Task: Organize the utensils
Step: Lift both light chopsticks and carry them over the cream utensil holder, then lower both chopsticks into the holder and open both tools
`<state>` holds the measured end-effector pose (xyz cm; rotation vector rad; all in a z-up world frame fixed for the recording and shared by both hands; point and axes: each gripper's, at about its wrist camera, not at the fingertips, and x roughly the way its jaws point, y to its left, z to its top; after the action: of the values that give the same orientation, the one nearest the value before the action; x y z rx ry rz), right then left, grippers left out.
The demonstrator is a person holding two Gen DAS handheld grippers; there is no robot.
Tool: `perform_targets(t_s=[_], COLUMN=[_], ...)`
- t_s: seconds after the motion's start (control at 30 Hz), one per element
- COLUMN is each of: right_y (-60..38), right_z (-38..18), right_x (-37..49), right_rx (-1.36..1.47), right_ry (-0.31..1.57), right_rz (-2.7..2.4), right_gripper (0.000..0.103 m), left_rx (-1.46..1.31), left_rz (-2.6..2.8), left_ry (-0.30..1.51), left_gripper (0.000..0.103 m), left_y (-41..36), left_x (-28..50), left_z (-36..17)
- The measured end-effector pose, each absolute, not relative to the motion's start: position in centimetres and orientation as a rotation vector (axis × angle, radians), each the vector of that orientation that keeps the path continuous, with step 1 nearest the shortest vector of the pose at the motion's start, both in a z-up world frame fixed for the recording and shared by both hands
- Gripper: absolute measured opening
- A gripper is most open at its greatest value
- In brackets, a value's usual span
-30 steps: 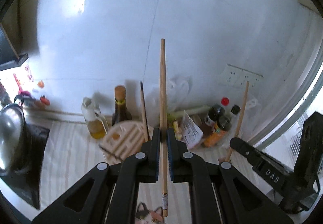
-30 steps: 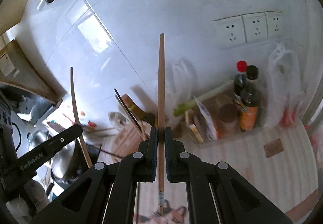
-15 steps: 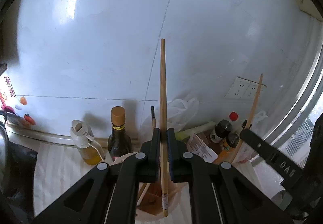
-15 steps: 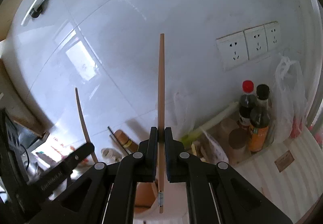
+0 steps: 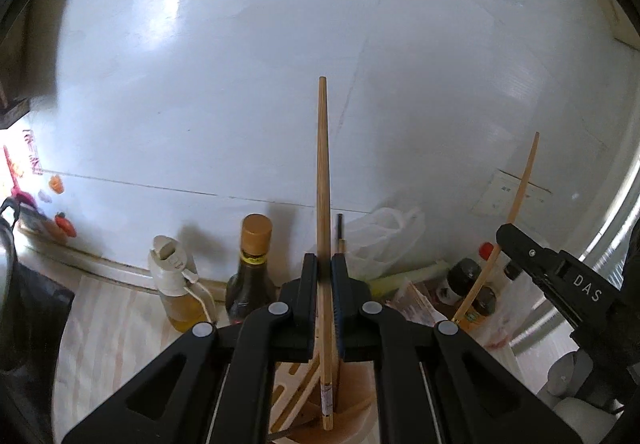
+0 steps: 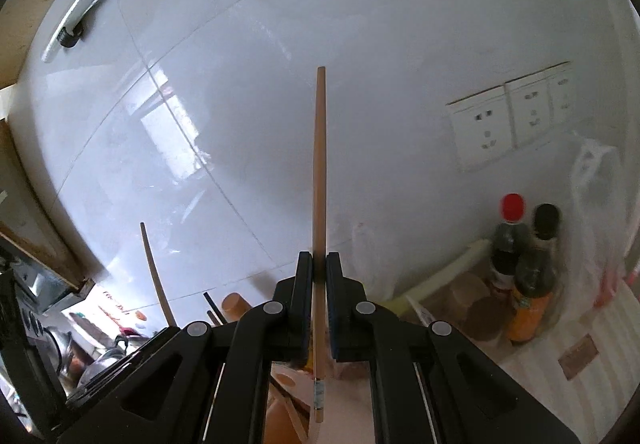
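Closest to you, your left gripper point(image 5: 325, 276) is clamped on a wooden chopstick point(image 5: 323, 180), which stands nearly upright between the pads; its thick end pokes out below the jaws, over a pale wooden holder point(image 5: 298, 396) of which only a slatted part shows under the gripper. A dark chopstick point(image 5: 340, 228) stands just behind the left gripper's fingers, beside the one you hold.

Your right gripper point(image 6: 319, 276) is likewise clenched on a second wooden chopstick point(image 6: 320, 164), also close to upright, its labelled lower end hanging below the jaws.

A little farther out in the left view, a dark bottle with a gold cap point(image 5: 252, 268) and an oil bottle point(image 5: 176, 284) stand side by side on the striped counter point(image 5: 108, 324). To the right sit jars and a clear plastic bag point(image 5: 384, 236).

In the right view, a red-capped bottle point(image 6: 508, 244) and a black-capped bottle point(image 6: 538, 272) stand touching near the corner. Behind everything rises the white tiled wall point(image 6: 240, 104), with wall sockets point(image 6: 508, 116) at right.
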<state>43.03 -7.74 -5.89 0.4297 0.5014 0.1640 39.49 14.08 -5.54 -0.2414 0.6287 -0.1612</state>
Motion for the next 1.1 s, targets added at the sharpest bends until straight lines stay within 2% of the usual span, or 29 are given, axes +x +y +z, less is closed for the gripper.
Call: perform_targets(t_s=[0.6, 0.9, 1.07, 1.1], right_y=[-5.2, -4.5, -4.6, -4.8], right_z=[-11.3, -12.1, -12.3, -12.2], right_x=[45.6, 44.7, 44.1, 44.0], right_rx=[0.403, 0.326, 0.300, 0.299], right_ry=[0.519, 0.522, 0.543, 0.548], right_rz=[0.475, 0.571, 0.625, 0.626], right_gripper=[0.007, 0.007, 0.007, 0.008], left_rx=[-0.263, -0.274, -0.248, -0.244], left_rz=[0.018, 0.004, 0.015, 0.024], left_ry=[0.609, 0.608, 0.589, 0.590], left_gripper=[0.004, 0.005, 0.009, 0.014], left_y=[13.4, 13.2, 12.6, 12.5], left_x=[38.3, 37.8, 37.2, 37.1], left_z=[-8.5, -9.5, -8.4, -8.1])
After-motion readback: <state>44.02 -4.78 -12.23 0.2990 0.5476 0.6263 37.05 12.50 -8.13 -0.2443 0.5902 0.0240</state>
